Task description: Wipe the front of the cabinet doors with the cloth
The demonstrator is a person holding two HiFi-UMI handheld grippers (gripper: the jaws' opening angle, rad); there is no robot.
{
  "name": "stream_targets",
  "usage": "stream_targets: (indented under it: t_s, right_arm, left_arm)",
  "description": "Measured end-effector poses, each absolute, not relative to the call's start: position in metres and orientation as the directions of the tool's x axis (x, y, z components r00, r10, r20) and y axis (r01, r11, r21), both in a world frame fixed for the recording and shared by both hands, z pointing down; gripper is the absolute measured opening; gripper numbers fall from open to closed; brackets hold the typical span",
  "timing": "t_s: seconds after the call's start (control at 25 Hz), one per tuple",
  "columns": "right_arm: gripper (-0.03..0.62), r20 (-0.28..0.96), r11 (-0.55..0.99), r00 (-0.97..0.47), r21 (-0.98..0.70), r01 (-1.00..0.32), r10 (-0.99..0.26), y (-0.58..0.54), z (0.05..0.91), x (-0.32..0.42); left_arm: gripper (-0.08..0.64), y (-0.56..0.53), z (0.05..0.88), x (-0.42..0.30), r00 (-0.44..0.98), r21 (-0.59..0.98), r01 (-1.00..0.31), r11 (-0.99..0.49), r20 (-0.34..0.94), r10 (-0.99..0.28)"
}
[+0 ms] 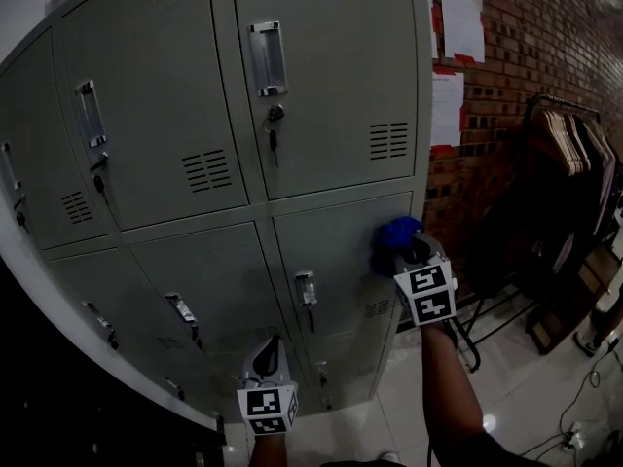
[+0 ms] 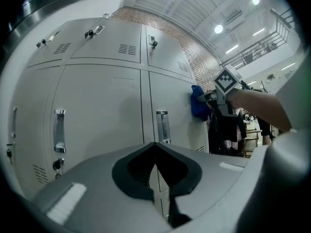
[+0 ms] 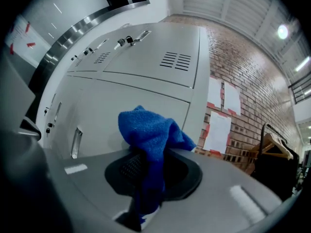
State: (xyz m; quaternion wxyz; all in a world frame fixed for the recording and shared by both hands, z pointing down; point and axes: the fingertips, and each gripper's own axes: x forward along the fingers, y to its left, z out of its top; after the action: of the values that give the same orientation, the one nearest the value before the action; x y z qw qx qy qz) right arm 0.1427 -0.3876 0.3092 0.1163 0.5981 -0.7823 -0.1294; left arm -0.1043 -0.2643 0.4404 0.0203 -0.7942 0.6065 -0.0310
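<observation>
A grey metal locker cabinet (image 1: 321, 86) with several doors fills the head view. My right gripper (image 1: 410, 248) is shut on a blue cloth (image 1: 393, 239) and holds it against the top right corner of a lower door (image 1: 341, 251), near the cabinet's right edge. In the right gripper view the blue cloth (image 3: 150, 140) bunches out between the jaws, right at the door face. My left gripper (image 1: 266, 360) hangs lower, in front of the bottom doors, shut and holding nothing. From the left gripper view the cloth (image 2: 198, 103) shows pressed on the door (image 2: 177, 106).
A brick wall (image 1: 526, 56) with white papers (image 1: 462, 22) stands right of the cabinet. A rack of hanging clothes (image 1: 574, 173) stands further right. Door handles (image 1: 267, 58) and hanging keys (image 1: 274, 129) stick out from the doors. A cable (image 1: 584, 397) lies on the tiled floor.
</observation>
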Motion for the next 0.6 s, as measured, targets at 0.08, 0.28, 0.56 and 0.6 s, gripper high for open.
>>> stream_targets:
  t_s: [0.08,0.28,0.56,0.6]
  right_arm:
    - [0.06,0.03,0.229,-0.233,0.335,-0.914,-0.972,-0.389,0.309,0.153]
    - [0.06,0.023,0.209,-0.213,0.323,-0.923,-0.977,-0.386,0.307,0.156]
    - [0.061,-0.019,0.376,-0.396,0.277,-0.884,-0.918,-0.359,0.321,0.084]
    - [0.061,-0.005,0.413,-0.432,0.277,-0.867,-0.902,-0.356,0.331,0.066]
  left_arm:
    - [0.011,-0.264,0.442,-0.104,0.262,-0.07,-0.962,-0.263,0.029,-0.965]
    - [0.011,-0.263,0.442,-0.103,0.267,-0.07,-0.961,-0.268,0.026,-0.963]
    - [0.011,-0.264,0.44,-0.114,0.248,-0.065,-0.966,-0.249,0.016,-0.969]
    - [0.011,-0.263,0.438,-0.117,0.243,-0.065,-0.968,-0.243,0.013,-0.97]
